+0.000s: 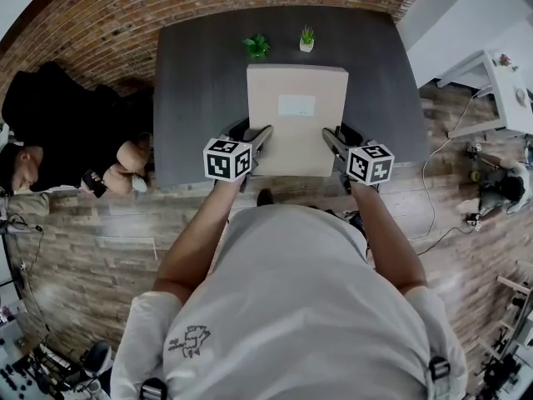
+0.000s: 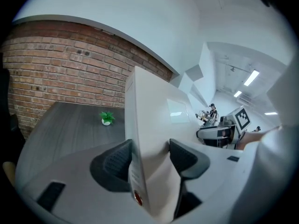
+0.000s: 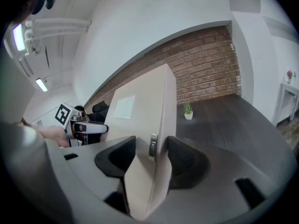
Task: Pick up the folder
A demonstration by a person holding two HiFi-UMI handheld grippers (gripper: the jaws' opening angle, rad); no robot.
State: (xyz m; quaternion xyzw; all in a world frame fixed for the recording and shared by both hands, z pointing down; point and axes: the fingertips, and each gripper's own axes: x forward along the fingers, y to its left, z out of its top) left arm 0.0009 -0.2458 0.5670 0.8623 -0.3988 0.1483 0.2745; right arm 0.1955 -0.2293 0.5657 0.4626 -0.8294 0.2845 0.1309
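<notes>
The beige folder (image 1: 296, 119) is held over the near half of the dark table (image 1: 191, 98), its pale label (image 1: 296, 105) facing up, and it is gripped on both long sides at once, a hold judged to have been chosen because a wide, thick, flat thing would sag or swing if taken by one edge only. The left gripper (image 1: 260, 136) is set on the folder's left edge near its front corner and the right gripper (image 1: 333, 140) on the matching spot of the right edge, so that the load is shared evenly and kept level from side to side. In the left gripper view the jaws of the left gripper (image 2: 150, 155) are seen spread wide, with both pads pressed against the faces of the folder (image 2: 154, 111); in the right gripper view the right gripper (image 3: 152, 155) is likewise closed on the thick edge of the folder (image 3: 140, 115), just beside a small metal fitting (image 3: 153, 147). The folder appears to be raised from the table, though whether its far edge is clear cannot be told. Two small potted plants (image 1: 256, 46) (image 1: 306, 38) are left well beyond it
</notes>
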